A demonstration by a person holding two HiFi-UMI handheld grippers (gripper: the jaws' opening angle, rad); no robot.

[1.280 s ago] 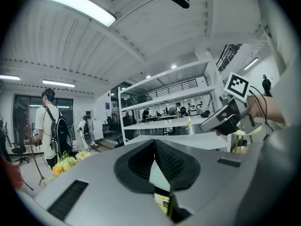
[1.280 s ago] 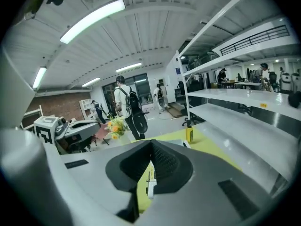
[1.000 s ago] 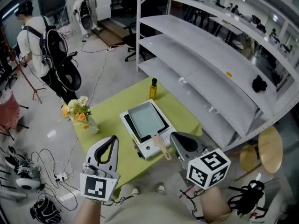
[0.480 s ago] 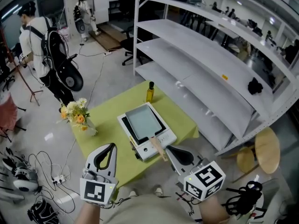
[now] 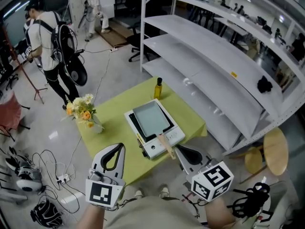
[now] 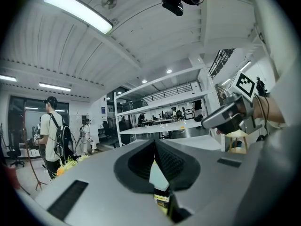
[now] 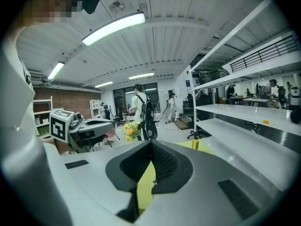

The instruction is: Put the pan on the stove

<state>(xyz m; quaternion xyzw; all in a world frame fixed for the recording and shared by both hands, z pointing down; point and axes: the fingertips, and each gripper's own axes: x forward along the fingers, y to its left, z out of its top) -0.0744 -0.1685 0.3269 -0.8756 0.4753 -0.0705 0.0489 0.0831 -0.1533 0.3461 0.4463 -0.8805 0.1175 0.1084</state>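
A grey square pan (image 5: 150,118) with a wooden handle (image 5: 166,145) rests flat on the white portable stove (image 5: 161,144) on the green table (image 5: 114,111). The handle points toward me. My left gripper (image 5: 116,147) hovers over the table's near edge, left of the stove, shut and empty. My right gripper (image 5: 180,150) hangs just right of the handle's end, shut, with nothing in it and clear of the handle. In the left gripper view the jaws (image 6: 154,143) meet at the tips. The right gripper view shows its tips (image 7: 151,142) closed too.
An oil bottle (image 5: 158,88) stands at the table's far edge and a vase of flowers (image 5: 85,113) at its left corner. White shelving (image 5: 214,66) runs along the right. A stool (image 5: 272,151) stands at lower right, cables (image 5: 52,171) lie at left, and a person with a backpack (image 5: 52,42) is behind.
The head view has shifted slightly. Both grippers stay shut near the table's front edge. The people in the background have walked on. The pan has not moved on the stove.
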